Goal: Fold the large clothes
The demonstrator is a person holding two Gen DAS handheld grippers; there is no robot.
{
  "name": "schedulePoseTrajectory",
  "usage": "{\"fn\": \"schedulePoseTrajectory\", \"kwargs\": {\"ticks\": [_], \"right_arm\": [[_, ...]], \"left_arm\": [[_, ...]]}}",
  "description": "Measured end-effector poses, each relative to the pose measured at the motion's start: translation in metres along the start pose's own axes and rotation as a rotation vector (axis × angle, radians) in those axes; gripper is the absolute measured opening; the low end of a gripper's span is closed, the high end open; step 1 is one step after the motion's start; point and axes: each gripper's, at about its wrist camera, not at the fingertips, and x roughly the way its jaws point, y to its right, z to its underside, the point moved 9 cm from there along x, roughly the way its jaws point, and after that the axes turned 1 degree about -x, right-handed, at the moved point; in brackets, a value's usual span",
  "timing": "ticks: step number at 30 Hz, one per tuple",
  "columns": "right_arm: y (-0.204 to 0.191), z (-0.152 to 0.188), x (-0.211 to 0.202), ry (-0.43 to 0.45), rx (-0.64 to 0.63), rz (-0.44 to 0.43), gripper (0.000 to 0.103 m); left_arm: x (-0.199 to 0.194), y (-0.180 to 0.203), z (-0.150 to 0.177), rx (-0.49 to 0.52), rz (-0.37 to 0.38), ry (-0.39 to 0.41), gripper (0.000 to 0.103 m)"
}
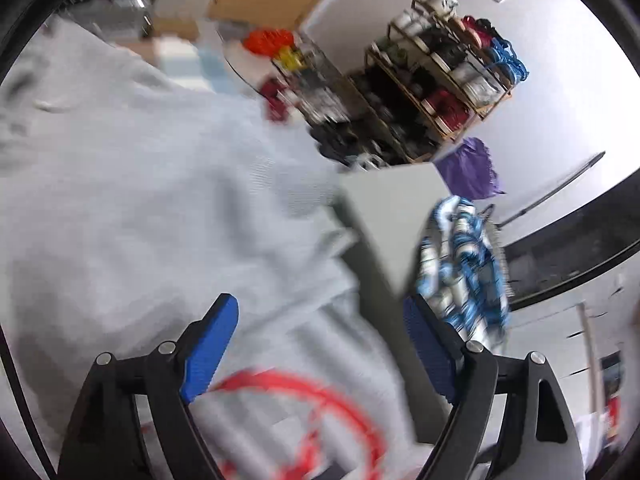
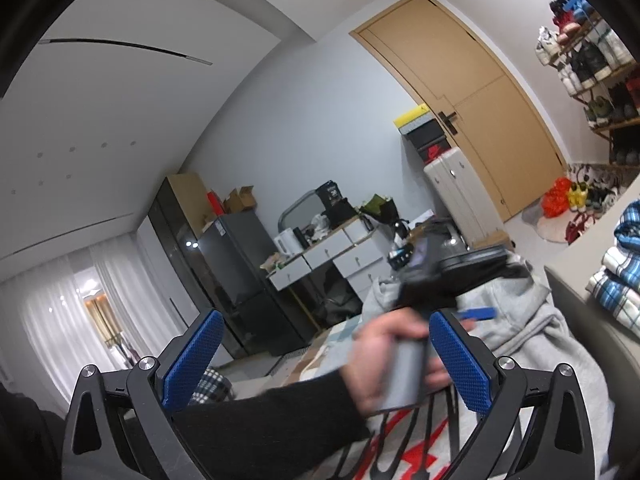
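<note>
Now the grey hoodie (image 1: 152,184) is lying spread out, and it is the landmark for everything else. In the left wrist view it is filling most of the picture, with its red print (image 1: 304,408) showing blurred near the bottom. The left gripper (image 1: 320,344) is hanging just above this cloth with its jaws standing wide apart, and nothing is between the blue pads (image 1: 210,350); they are not pressing on the fabric. Beside the hoodie, on the far right edge of it, a grey table (image 1: 392,216) is standing, and a blue and white patterned garment (image 1: 464,264) is lying on that table. Beyond the hoodie, a shoe rack (image 1: 444,76) is standing against the white wall, and a purple cloth (image 1: 468,168) is hanging near the table corner.

In the right wrist view the right gripper (image 2: 326,364) is pointing across the room, above the near part of the hoodie (image 2: 532,340), and its jaws are also standing apart with no cloth in them. Between them, further off, a hand (image 2: 384,356) in a dark sleeve (image 2: 272,424) is holding the grey handle of the other gripper, blurred. Behind the hoodie a dark fridge (image 2: 240,276) and a wooden door (image 2: 480,96) are showing. Folded checked clothes (image 2: 620,276) are lying to the right of the hoodie.
</note>
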Motion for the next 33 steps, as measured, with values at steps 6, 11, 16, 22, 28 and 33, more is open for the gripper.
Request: {"fn": "schedulePoseTrajectory", "kwargs": {"ticks": [6,11,16,22,28,33], "right_arm": [[-0.007,0.007,0.007,-0.023,-0.034,0.004,0.103],[-0.017,0.020,0.021,-0.073,-0.105,0.021,0.103],[-0.018,0.037,0.034,-0.135,-0.149,0.057,0.103],[-0.014,0.045,0.040,-0.175,-0.083,0.053,0.103],[-0.015,0.057,0.053,-0.250,-0.113,0.060,0.103],[-0.006,0.080,0.066,-0.376,-0.163,0.084,0.103]], "left_arm": [[-0.080,-0.135,0.015,-0.125,-0.242,0.110,0.082],[-0.098,-0.206,0.056,-0.354,-0.265,0.076,0.082],[-0.093,-0.202,0.064,-0.349,-0.263,0.049,0.081],[-0.116,-0.168,-0.011,-0.226,-0.408,0.123,0.082],[-0.140,-0.181,-0.119,-0.260,-0.522,0.219,0.082],[-0.113,-0.221,-0.176,-0.182,-0.820,0.153,0.082]]}}
